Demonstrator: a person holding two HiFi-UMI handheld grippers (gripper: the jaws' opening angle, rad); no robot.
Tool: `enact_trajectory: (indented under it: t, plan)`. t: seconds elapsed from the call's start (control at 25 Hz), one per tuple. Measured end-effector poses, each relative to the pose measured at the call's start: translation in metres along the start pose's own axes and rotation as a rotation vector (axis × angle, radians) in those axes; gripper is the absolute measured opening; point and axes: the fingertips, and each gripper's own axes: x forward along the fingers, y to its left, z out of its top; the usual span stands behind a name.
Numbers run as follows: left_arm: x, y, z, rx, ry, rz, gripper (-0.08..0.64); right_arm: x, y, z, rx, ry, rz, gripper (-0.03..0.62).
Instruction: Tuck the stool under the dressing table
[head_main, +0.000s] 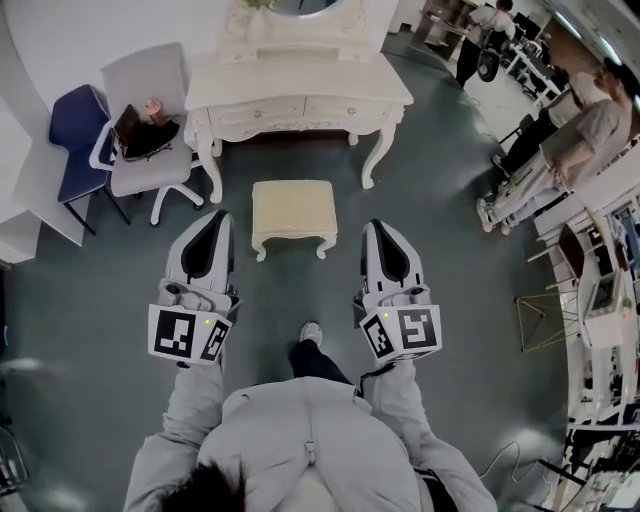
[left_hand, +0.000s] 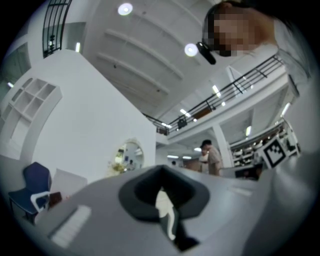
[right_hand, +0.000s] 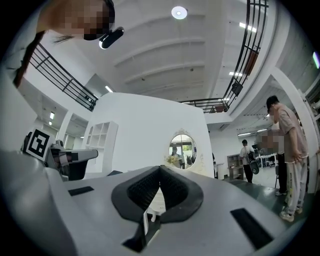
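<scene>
Wearer: stood at the bottom of the head view in a grey jacket, one shoe (head_main: 311, 332) forward on the dark floor (head_main: 100, 300), a tool in each hand.
Left tool (head_main: 221, 218): held out ahead at the wearer's left, marker cube nearest the body. Its own view showed the jaws clenched tip to tip with nothing gripped (left_hand: 161, 172).
Right tool (head_main: 376, 226): held out level with the other, at the wearer's right. Jaws likewise clenched on nothing (right_hand: 160, 172).
Stool (head_main: 292, 208): small, cream, cushioned top, curved legs. It stood on the floor straight ahead, between the lines of the two tools and just past their tips. Neither tool touched it.
Stool against table: it sat out in the open in front of the dressing table (head_main: 300, 85), centred on the knee gap. Its far edge came near the front legs, but the seat was not under the top.
Dressing table: cream, carved, with drawers along the front, set against the white wall. An oval mirror (right_hand: 182, 149) stood on it.
Left of table: a grey chair (head_main: 145, 110) with a dark bag (head_main: 147, 137) on the seat, and a blue chair (head_main: 75, 130) beyond it, close to the wall.
Far right: bystanders (head_main: 570, 140) stood well apart from the stool, beside desks and shelving.
</scene>
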Motion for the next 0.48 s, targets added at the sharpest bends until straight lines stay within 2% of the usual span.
enact_trajectory:
  t: [0.48]
  plan:
    - [0.099,0.019,-0.030,0.016,0.006,0.113,0.008,0.101,-0.079,-0.013,-0.002,0.018,0.108,0.002]
